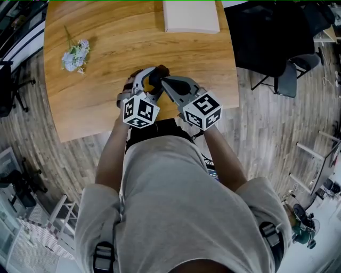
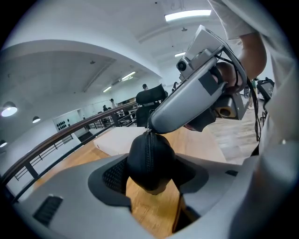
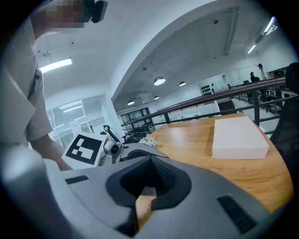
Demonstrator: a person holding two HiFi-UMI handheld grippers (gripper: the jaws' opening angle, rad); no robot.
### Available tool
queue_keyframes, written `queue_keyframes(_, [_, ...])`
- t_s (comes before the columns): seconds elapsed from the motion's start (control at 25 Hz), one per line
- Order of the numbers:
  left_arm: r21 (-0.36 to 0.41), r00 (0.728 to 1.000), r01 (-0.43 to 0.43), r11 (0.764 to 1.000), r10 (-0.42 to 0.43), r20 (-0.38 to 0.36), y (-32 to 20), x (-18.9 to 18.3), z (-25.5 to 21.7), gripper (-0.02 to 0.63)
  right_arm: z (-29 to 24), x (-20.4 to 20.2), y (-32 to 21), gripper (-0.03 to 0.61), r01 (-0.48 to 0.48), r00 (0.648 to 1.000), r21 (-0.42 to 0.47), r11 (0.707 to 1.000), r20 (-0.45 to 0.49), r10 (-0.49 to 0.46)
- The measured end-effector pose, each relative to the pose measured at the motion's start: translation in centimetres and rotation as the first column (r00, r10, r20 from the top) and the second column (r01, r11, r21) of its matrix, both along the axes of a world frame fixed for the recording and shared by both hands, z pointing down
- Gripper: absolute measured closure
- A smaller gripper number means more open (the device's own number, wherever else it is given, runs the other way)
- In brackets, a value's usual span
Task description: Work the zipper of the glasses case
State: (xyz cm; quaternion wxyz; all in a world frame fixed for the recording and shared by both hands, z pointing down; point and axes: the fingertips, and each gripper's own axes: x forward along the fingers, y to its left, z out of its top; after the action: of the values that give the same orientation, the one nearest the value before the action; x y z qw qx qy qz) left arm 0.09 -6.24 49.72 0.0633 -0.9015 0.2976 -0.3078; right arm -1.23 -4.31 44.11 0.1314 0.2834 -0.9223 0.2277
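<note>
Above the near edge of the light-brown wooden counter, our left tongs clamped wide on the rounded black fabric glasses case, and we feared our fully shut right tongs might slip off its zipper.

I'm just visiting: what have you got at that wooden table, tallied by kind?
grippers: 2, the left gripper and the right gripper
black glasses case: 1
white box: 1
flower sprig: 1
total: 5
</note>
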Motion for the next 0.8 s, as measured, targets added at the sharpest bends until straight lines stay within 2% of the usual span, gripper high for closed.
queue_keyframes(0.4, [-0.011,0.999,-0.043,0.999,0.044,0.031,0.0,0.3,1.4,0.344,1.4,-1.6,0.9,0.554,0.074,0.995,-0.004,0.997,-0.06,-0.074])
queue_keyframes(0.6, [-0.022,0.996,-0.06,0.998,0.061,0.07,-0.3,-0.5,3.3,0.344,3.2,-2.1,0.4,0.554,0.0,0.997,-0.003,1.0,-0.083,0.0])
queue_keyframes(0.8, [-0.101,1.0,-0.019,0.995,0.021,0.018,-0.3,-2.8,4.5,0.334,3.7,-4.1,-0.5,0.554,-0.061,0.995,0.014,0.998,-0.079,0.062])
